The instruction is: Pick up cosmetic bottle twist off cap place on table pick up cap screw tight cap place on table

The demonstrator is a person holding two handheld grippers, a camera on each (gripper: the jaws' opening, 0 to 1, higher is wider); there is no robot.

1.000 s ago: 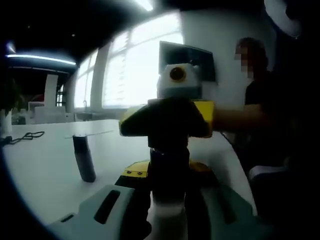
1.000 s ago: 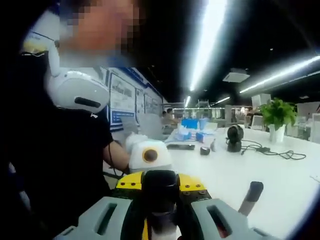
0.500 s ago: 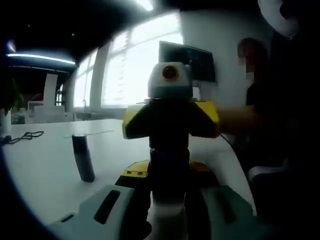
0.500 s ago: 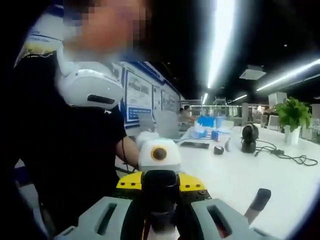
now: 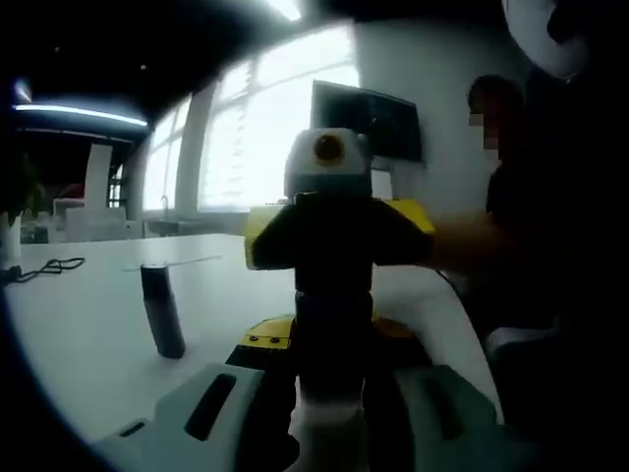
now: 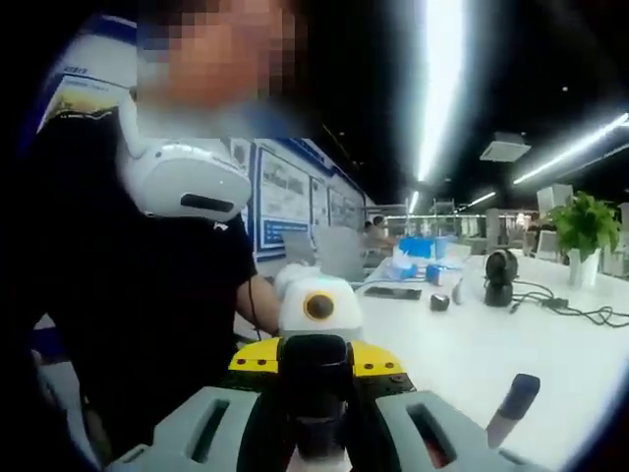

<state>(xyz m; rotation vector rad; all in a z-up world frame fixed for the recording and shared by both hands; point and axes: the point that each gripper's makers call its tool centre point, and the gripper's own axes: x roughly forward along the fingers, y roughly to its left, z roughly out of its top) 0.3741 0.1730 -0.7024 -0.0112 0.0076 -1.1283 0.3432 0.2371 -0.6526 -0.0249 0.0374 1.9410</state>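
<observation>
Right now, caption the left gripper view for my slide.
Both grippers meet on the cosmetic bottle; a dark tube stands on the white table.

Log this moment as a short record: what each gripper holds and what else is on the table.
left gripper: fingers shut on the white bottle
right gripper: fingers shut on the dark cap, facing the left gripper
cap state: at the bottle's top; how far it is unscrewed cannot be told
table: white; a dark slim tube stands on it, apart from both grippers
background: plant, cable
</observation>
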